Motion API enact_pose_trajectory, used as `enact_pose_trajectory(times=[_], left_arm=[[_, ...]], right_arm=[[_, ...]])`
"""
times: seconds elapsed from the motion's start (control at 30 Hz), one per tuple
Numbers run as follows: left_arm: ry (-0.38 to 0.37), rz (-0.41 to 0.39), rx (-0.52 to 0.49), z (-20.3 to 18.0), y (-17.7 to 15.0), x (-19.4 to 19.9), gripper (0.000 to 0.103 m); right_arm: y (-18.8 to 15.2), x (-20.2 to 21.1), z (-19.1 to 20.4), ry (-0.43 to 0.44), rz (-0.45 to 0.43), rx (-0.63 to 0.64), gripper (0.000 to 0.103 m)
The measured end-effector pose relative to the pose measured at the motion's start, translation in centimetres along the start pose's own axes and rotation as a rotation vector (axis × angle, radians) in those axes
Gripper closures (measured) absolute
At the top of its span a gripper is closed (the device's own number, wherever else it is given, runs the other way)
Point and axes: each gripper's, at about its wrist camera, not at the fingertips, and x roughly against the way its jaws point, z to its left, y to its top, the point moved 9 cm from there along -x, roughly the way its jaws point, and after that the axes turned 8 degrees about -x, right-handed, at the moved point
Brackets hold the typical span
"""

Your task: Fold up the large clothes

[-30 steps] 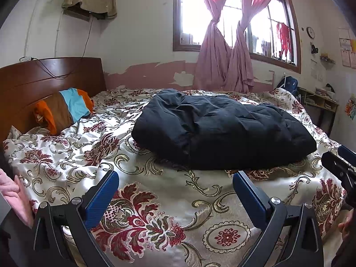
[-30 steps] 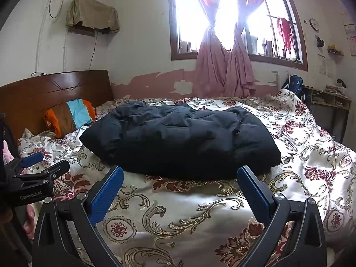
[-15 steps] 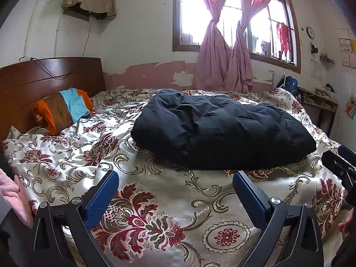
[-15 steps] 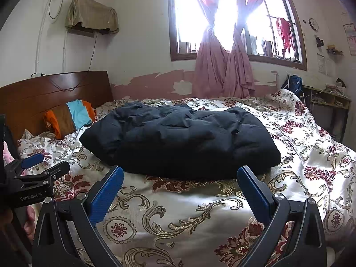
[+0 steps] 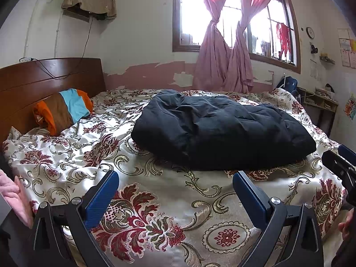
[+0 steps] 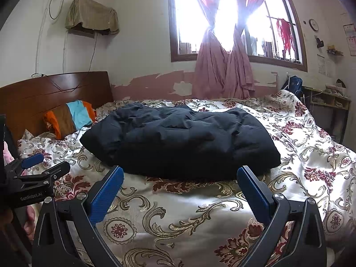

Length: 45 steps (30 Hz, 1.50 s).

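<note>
A puffy black jacket (image 5: 220, 129) (image 6: 182, 142) lies folded into a bundle in the middle of the bed. My left gripper (image 5: 175, 182) is open over the bedspread, short of the jacket's near edge, with nothing between its blue pads. My right gripper (image 6: 180, 178) is open too, its fingertips just in front of the jacket's near edge. Each gripper shows at the edge of the other's view: the right one (image 5: 340, 162) at the far right, the left one (image 6: 37, 166) at the far left.
The bed (image 5: 182, 202) has a shiny floral spread. A striped orange, brown and blue pillow (image 5: 63, 110) rests against the wooden headboard (image 5: 44, 77). Pink curtains (image 5: 224, 66) hang at the window behind. A desk with shelves (image 5: 320, 102) stands at the right wall. A person's hand (image 5: 13, 195) shows at left.
Both grippers have drifted very slightly; the jacket and bed look the same. Jaws stay open.
</note>
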Motion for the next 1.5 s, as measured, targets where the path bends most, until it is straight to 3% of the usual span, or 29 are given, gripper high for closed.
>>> enact_pose_trajectory(times=[1.5], left_arm=[[-0.006,0.028,0.047,0.56,-0.11,0.15,0.000]], right_arm=[[-0.47,-0.01,0.20,0.002,0.008,-0.013,0.003]])
